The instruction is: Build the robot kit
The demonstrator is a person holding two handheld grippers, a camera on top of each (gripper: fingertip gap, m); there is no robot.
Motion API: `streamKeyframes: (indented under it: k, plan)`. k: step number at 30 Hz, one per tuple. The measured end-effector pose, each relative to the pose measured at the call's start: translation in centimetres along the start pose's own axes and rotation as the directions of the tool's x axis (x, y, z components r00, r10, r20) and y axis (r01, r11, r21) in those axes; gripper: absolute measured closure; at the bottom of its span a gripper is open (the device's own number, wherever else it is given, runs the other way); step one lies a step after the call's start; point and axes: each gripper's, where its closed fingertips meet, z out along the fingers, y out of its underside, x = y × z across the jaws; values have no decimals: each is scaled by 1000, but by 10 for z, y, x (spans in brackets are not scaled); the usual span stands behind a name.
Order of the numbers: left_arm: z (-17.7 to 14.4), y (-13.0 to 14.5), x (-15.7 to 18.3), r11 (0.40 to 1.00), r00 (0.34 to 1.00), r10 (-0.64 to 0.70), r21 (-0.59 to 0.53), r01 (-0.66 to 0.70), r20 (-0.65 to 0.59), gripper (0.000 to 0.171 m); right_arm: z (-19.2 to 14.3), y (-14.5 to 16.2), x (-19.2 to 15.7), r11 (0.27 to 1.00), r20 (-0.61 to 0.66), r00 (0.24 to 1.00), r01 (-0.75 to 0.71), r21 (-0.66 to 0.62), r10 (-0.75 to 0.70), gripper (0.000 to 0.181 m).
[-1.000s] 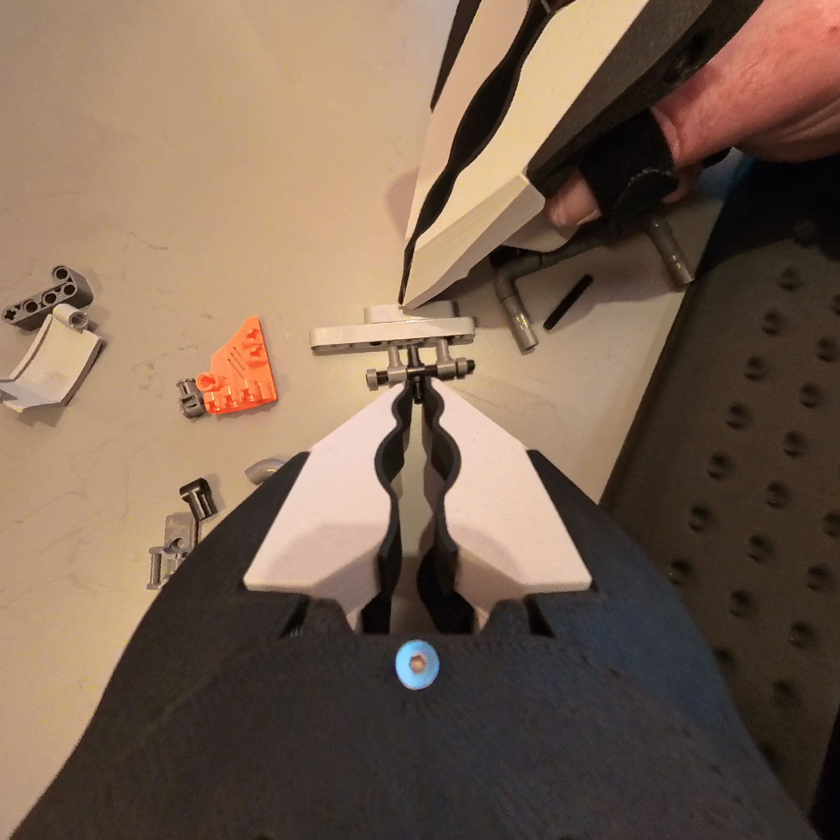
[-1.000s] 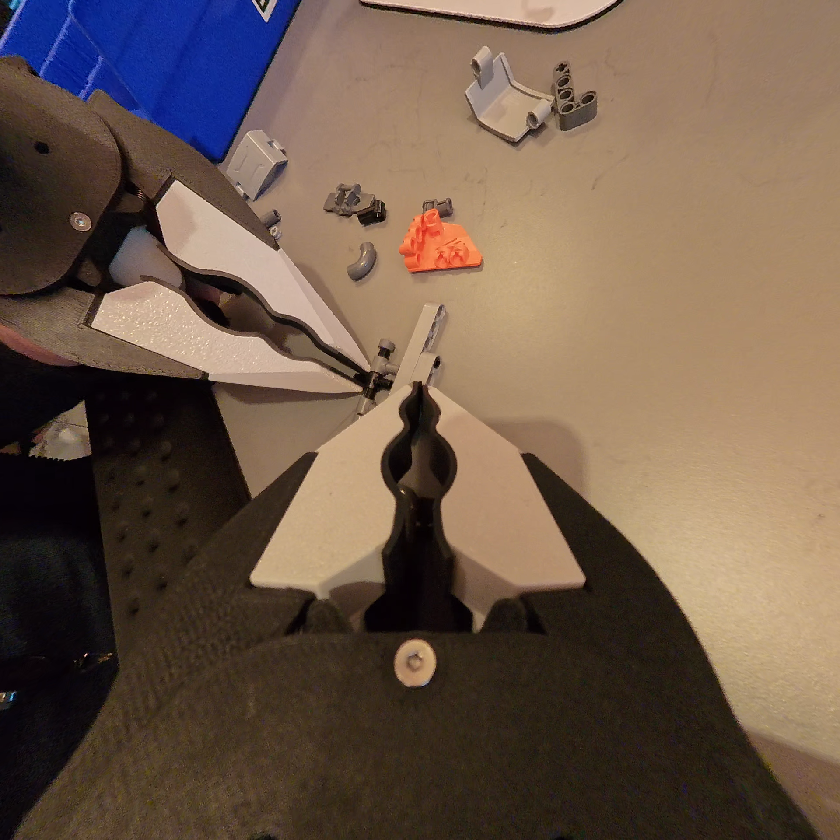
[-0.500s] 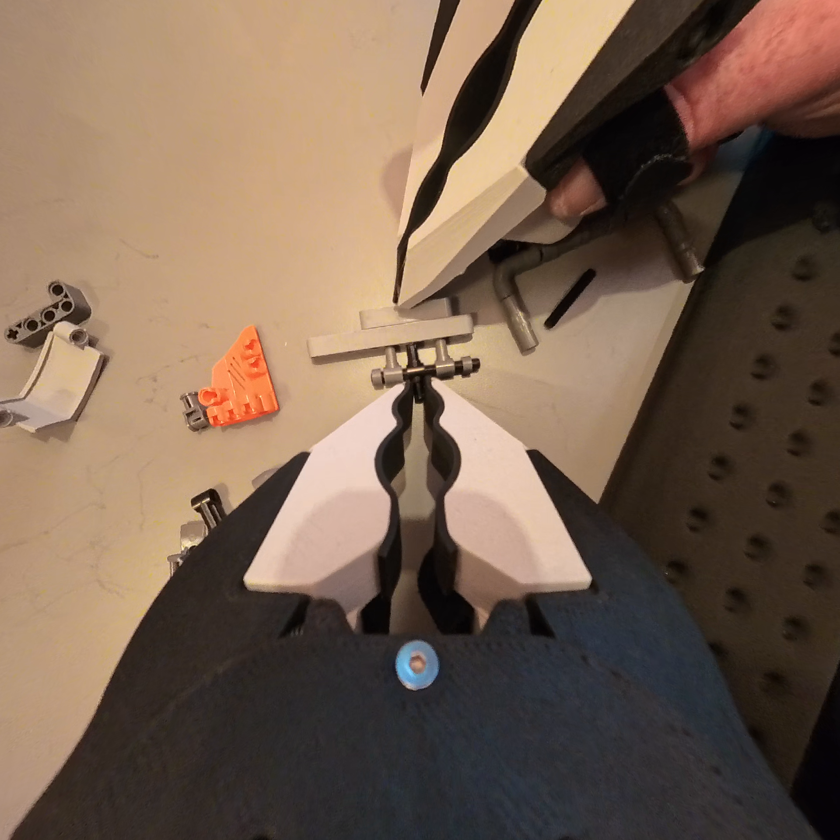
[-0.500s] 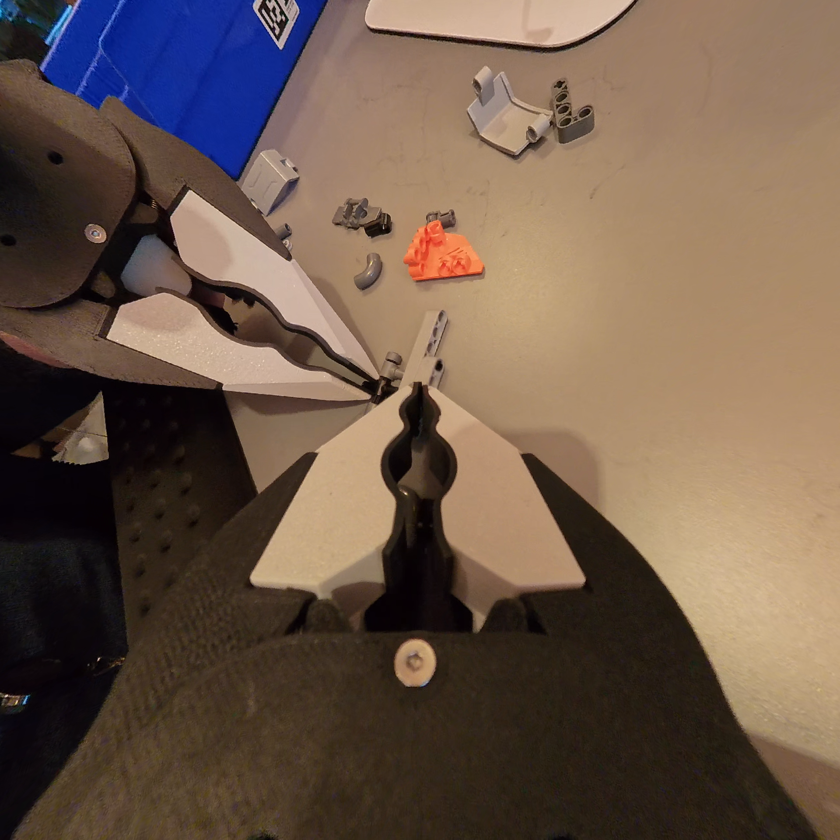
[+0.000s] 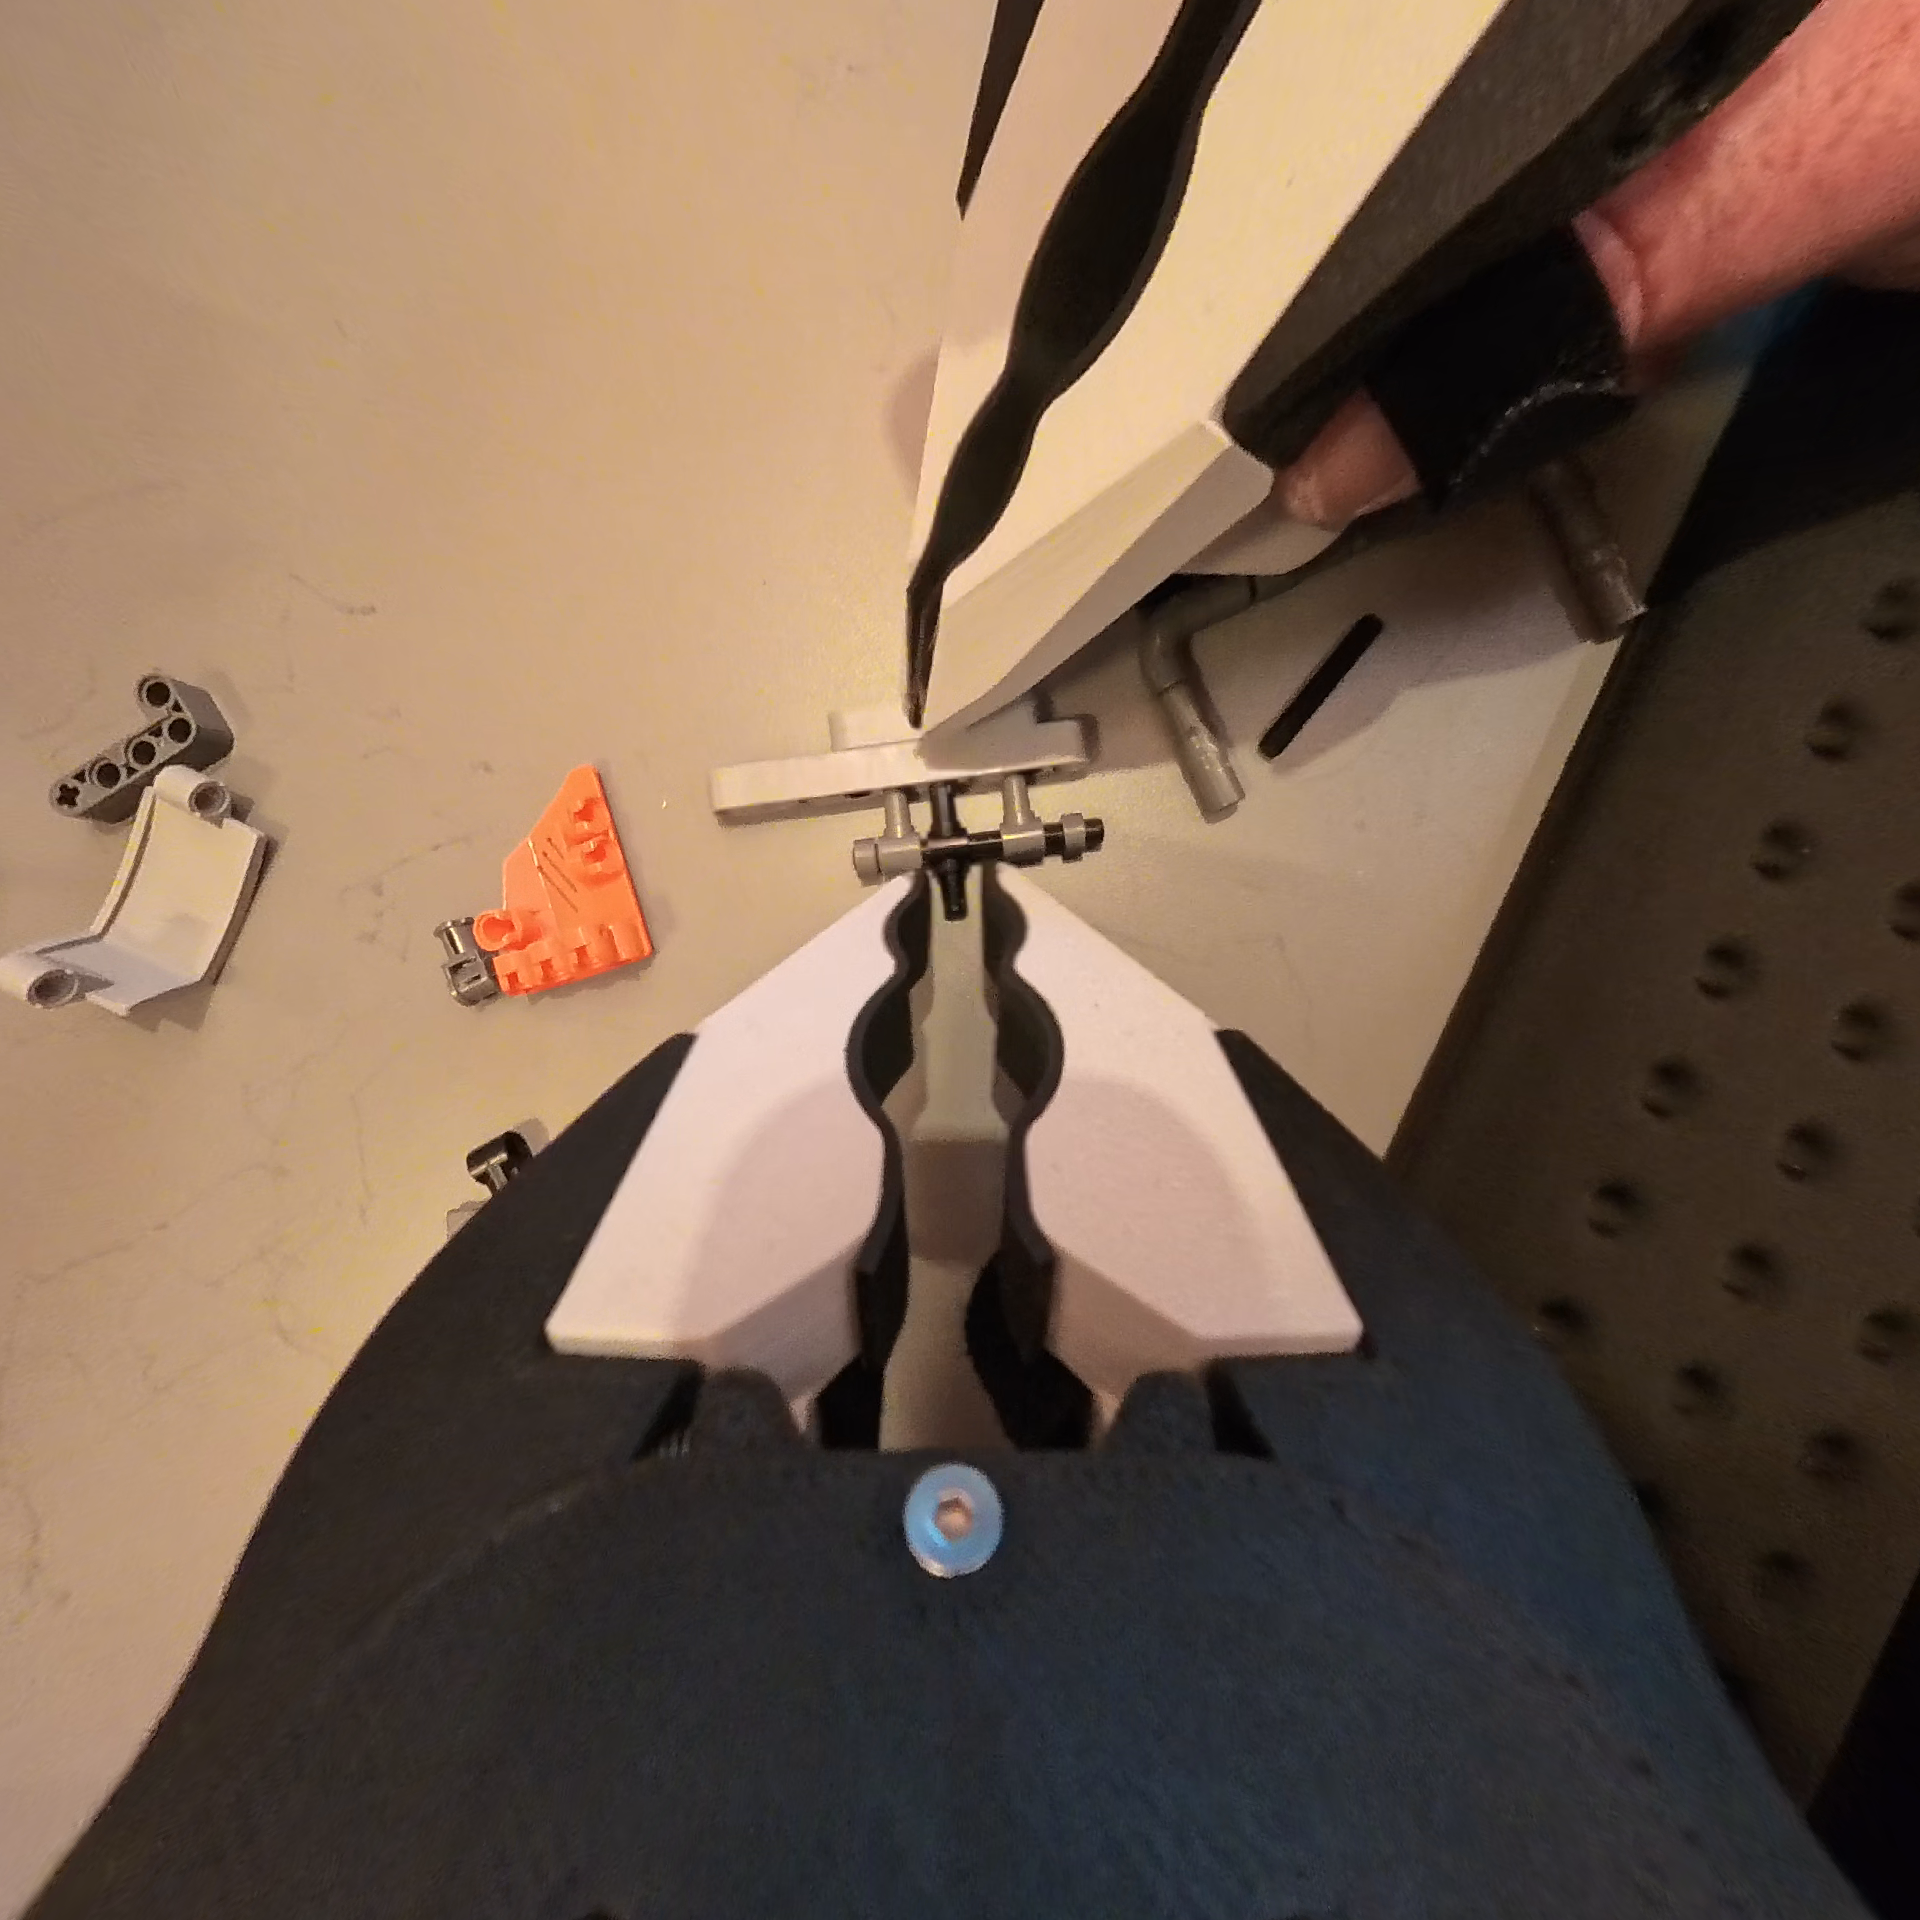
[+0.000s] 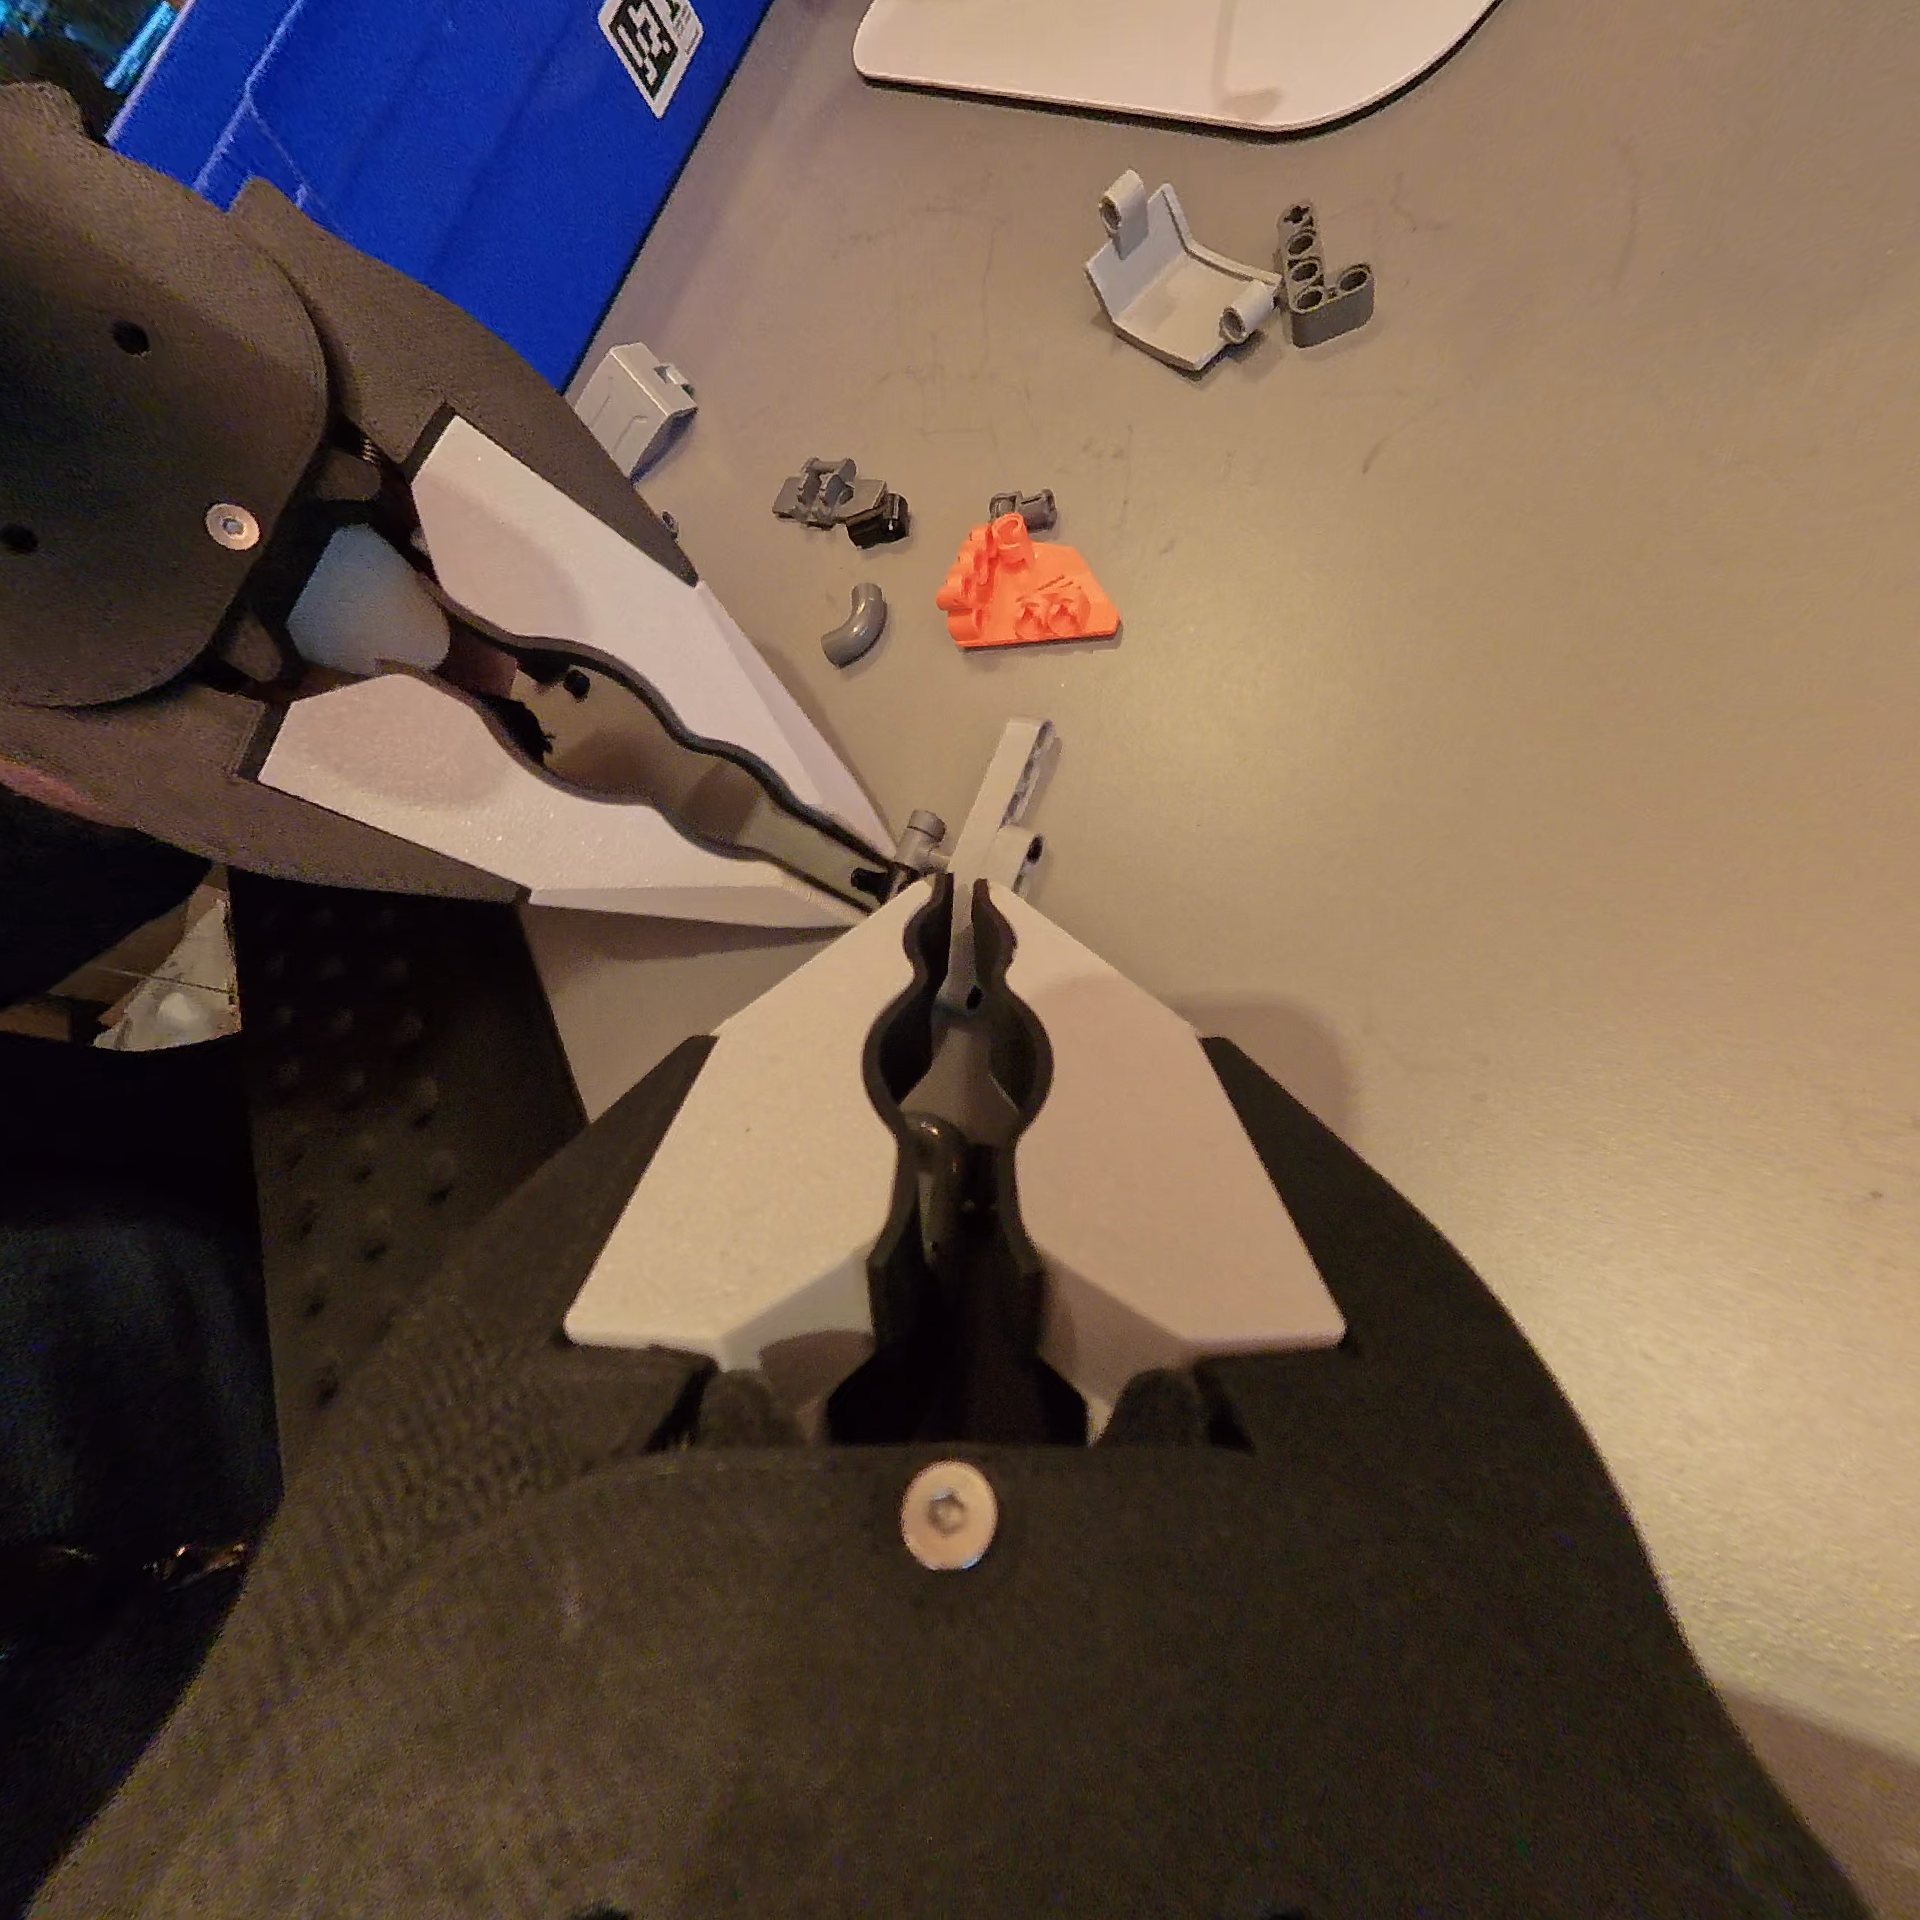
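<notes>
Left tongs point(image 5: 951, 904) and right tongs point(image 6: 961, 894) pinch one grey beam assembly point(image 5: 904, 774).

1. The left gripper point(image 5: 951, 894) has a broad black housing with a rough, grainy printed surface.
2. Its two fingers point(image 5: 790, 1122) are pale grey wedges, each lined inside with a wavy black pad.
3. One round silver screw point(image 5: 953, 1534) sits centred in the housing just behind the fingers.
4. The right gripper point(image 6: 958, 902) is built the same way: black textured shell, grey wedge fingers point(image 6: 1143, 1143), scalloped black inner edges, a single hex screw point(image 6: 948, 1525).
5. The hand point(image 5: 1496, 405) wears a black fingerless glove.
</notes>
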Motion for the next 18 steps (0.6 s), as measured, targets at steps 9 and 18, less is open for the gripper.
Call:
streamKeyframes:
  k: [9,18]
  plan:
    - [-3,4,2,998,999,-50,47,50,-2,162,0,2,0,1000,-10,1000,19,-13,-19,179]
    - [1,-1,0,998,999,-35,46,34,25,170,1,4,0,999,-22,999,30,-23,-31,181]
